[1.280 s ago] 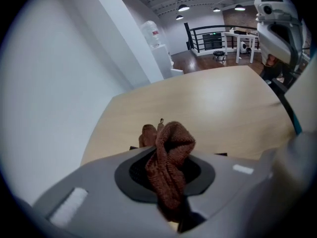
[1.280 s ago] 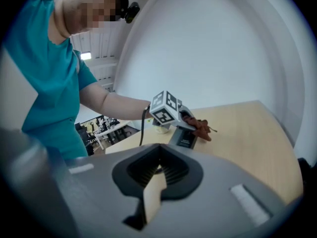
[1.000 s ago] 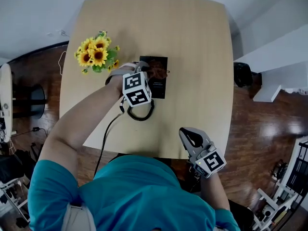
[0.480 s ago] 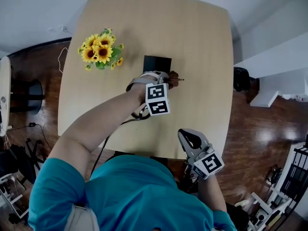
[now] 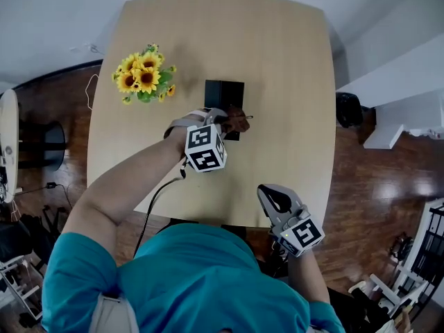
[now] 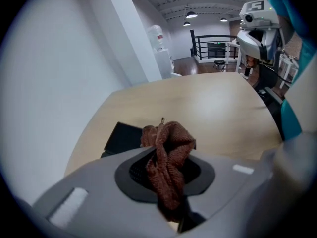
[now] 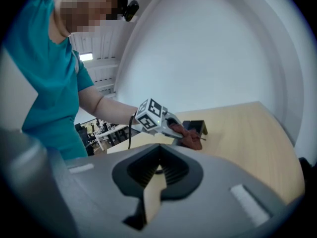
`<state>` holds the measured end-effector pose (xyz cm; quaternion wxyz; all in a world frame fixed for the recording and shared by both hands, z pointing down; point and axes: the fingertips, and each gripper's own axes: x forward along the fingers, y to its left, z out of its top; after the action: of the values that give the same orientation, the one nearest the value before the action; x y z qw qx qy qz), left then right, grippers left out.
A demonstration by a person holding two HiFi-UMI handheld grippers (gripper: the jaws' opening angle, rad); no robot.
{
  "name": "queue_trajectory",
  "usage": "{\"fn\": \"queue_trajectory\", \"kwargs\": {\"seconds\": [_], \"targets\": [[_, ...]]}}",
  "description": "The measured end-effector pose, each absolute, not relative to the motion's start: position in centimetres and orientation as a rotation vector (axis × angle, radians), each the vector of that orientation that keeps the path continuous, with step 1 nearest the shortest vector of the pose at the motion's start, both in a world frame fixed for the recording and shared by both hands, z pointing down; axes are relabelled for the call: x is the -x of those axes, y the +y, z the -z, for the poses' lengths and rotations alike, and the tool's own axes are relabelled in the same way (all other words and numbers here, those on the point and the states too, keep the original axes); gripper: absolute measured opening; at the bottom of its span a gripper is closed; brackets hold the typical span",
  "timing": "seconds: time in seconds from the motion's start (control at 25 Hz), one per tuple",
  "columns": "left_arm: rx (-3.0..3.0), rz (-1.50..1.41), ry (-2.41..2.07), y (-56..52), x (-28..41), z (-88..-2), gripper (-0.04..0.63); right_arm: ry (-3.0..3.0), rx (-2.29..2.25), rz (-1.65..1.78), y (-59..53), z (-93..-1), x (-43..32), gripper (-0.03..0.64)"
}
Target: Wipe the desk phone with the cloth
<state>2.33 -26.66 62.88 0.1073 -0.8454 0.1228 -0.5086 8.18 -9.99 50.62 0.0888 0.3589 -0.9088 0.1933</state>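
1. Right gripper (image 5: 277, 201) hangs well short of the desk phone (image 5: 223, 92), jaws nearly together on nothing.
2. Left gripper (image 5: 225, 122) pinches the brown cloth (image 5: 237, 122) at the phone's near edge.
3. Best press the cloth flat and sweep toward the phone's far side, clear of the sunflowers (image 5: 142, 78) left of it.
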Motion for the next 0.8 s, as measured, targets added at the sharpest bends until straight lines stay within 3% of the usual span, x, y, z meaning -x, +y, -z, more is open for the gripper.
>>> {"fn": "queue_trajectory", "kwargs": {"seconds": [0.2,0.6,0.8], "targets": [[2.435,1.523,0.294,-24.9,-6.0,-65.7,0.077,-2.690,-1.073,-0.578,-9.8,-50.6,-8.3,0.002],[2.494,1.633,0.369,-24.1,2.1,-66.2,0.077,-2.683,-1.068,-0.580,-9.5,-51.2,-8.6,0.002],[2.500,1.531,0.315,-22.3,-1.4,-64.7,0.077,-2.693,-1.059,-0.567,-9.8,-50.7,-8.4,0.002]]}}
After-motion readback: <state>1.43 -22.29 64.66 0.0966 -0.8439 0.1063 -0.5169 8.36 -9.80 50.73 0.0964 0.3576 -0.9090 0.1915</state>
